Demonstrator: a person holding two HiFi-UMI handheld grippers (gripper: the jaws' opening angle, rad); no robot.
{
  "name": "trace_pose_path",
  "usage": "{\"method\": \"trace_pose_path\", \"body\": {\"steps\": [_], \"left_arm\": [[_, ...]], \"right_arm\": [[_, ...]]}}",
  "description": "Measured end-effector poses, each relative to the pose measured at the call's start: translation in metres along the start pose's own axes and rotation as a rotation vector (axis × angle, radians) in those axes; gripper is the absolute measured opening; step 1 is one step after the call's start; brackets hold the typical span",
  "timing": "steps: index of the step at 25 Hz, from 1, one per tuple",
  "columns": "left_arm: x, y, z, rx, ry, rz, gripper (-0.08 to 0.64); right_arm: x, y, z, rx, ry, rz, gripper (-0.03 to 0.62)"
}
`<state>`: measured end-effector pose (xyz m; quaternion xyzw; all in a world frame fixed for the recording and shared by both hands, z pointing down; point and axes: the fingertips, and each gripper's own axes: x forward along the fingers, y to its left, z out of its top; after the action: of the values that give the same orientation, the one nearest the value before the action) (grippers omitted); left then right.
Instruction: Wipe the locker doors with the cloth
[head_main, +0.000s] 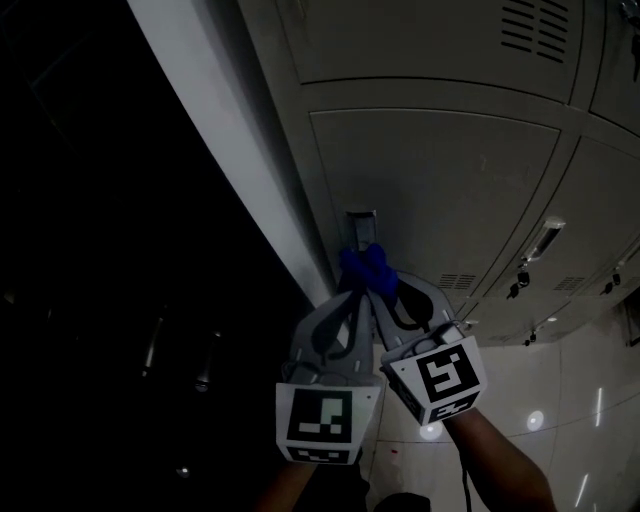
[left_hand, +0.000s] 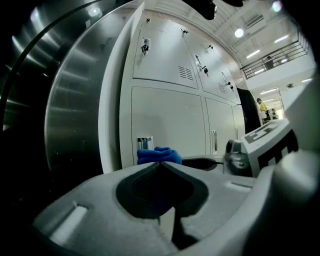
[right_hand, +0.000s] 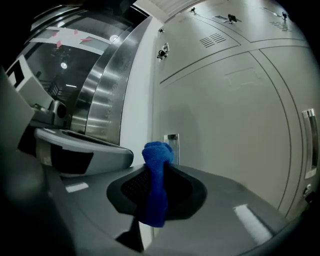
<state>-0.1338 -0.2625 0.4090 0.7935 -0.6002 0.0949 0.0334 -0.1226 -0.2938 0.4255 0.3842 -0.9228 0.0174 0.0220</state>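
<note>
— Cloth grip is my worry. Where does it sit in the head view?
— Bunched at the tips of both tongs, which lie side by side. The left tongs and right tongs point at a door. The cloth is just short of a small metal plate ahead of them. I cannot tell from there whether it touches the door.
— And the left gripper view?
— The left tongs are clenched, tips meeting, with the hollow behind them bare. The cloth bulges just past the tips. If they nip an edge at all, it is very little, so that side likely adds nothing to the hold.
— Right gripper view, then.
— The right tongs are clamped on the cloth. A narrow strand runs down between the jaws, and a small wad pokes out in front. The plate lies just beyond the wad.
— So what goes wrong?
— Three things, I'd judge. The wad is small, so a firm push could bring the hard tips onto the paint and scrape it. On a sideways stroke the plate's edge could snag the wad and drag the strand out of the jaws. And with the two tongs so close together, one could knock the other mid-stroke.
</note>
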Motion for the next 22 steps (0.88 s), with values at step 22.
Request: {"method": "trace_pose_path", "body": {"steps": [22], "left_arm": [[0.033, -0.026, -0.025, 0.004, 0.038, -0.04, 0.003]], "right_arm": [[-0.059, -0.093, -0.015, -0.009, 0.006, -0.219, 0.058]]}}
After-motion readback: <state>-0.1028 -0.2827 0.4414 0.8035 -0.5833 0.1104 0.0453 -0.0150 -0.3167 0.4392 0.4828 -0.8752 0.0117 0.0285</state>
